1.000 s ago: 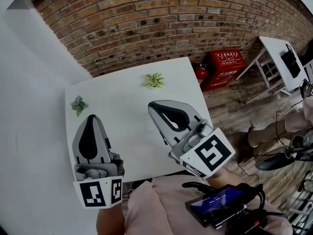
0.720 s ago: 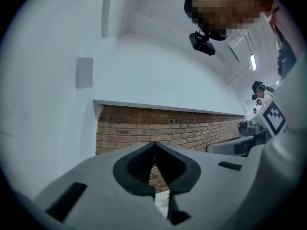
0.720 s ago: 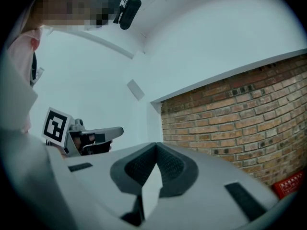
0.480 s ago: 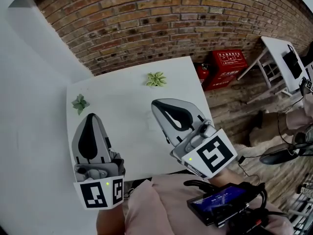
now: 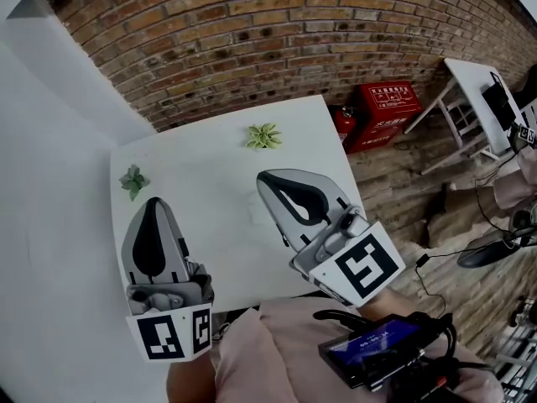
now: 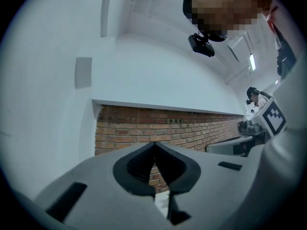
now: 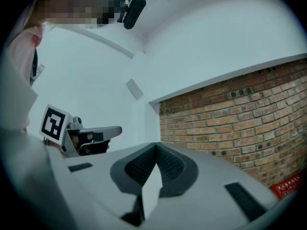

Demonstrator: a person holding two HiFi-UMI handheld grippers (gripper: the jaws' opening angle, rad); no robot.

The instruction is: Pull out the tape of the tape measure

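Observation:
No tape measure shows in any view. In the head view my left gripper hangs over the near left part of the white table, jaws shut and empty. My right gripper hovers over the table's near right part, also shut with nothing between the jaws. The left gripper view shows its jaws closed tip to tip, pointing at a brick wall. The right gripper view shows its jaws closed too, with the left gripper off to its left.
Two small green plants sit on the table, far middle and far left. A brick wall stands behind it. Red boxes lie on the wooden floor at the right, beside another white table. A white wall borders the left.
Both grippers have kept still and shut. A person's legs on the floor at the right have moved away toward the edge of the head view.

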